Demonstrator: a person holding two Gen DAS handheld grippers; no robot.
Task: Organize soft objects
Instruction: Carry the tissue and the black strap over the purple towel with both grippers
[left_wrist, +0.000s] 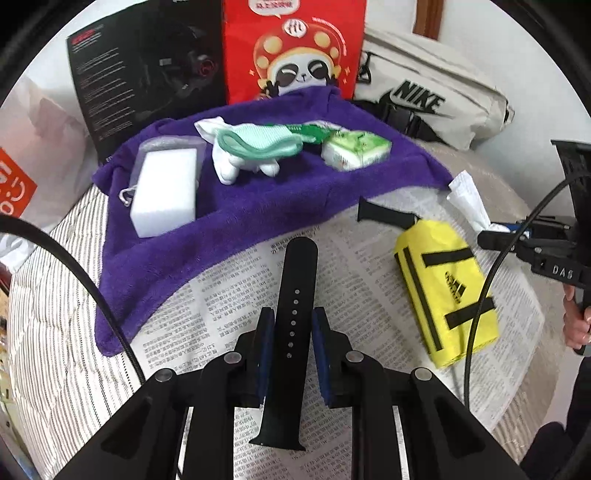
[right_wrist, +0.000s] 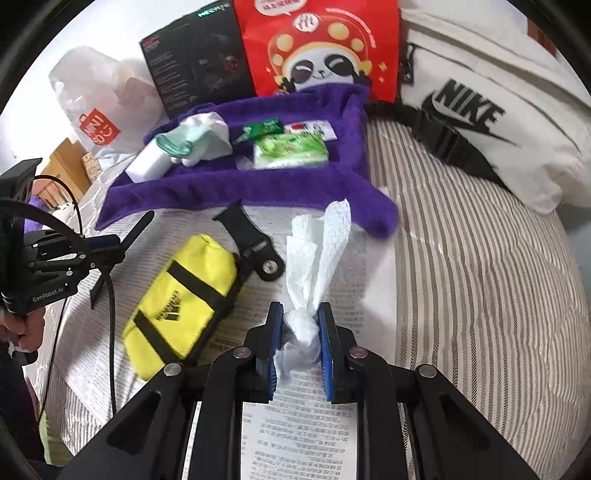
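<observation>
My left gripper (left_wrist: 292, 332) is closed on one black watch strap (left_wrist: 295, 291), which stands between the blue pads with a row of seven small holes facing me; my right gripper (right_wrist: 301, 339) pinches the twisted end of one white paper towel (right_wrist: 317, 254), whose loose sheets fan up toward twelve o'clock. Both hover above a sheet of newspaper (left_wrist: 229, 295) printed in columns too small to read, spread over a striped quilt (right_wrist: 461, 266). In the right view, at ten o'clock from my fingers, lies one yellow pouch (right_wrist: 181, 299) with black stripes and a black logo I cannot read for certain, and a second strap piece with a buckle (right_wrist: 251, 240) rests just beside its upper end. Farther out at twelve o'clock, one purple towel (left_wrist: 240, 214) carries one white sponge block (left_wrist: 166, 192), one white plush toy (left_wrist: 236, 162) with a pale green cloth over it, one green tissue pack (right_wrist: 290, 149), and two small packets behind it. Beyond stand one black box (left_wrist: 147, 74), one red bag (left_wrist: 291, 48) showing a cartoon panda, and one white bag (right_wrist: 480, 110) marked NIKE. The left gripper's body (right_wrist: 48, 273) reads GenRobot.AI.
</observation>
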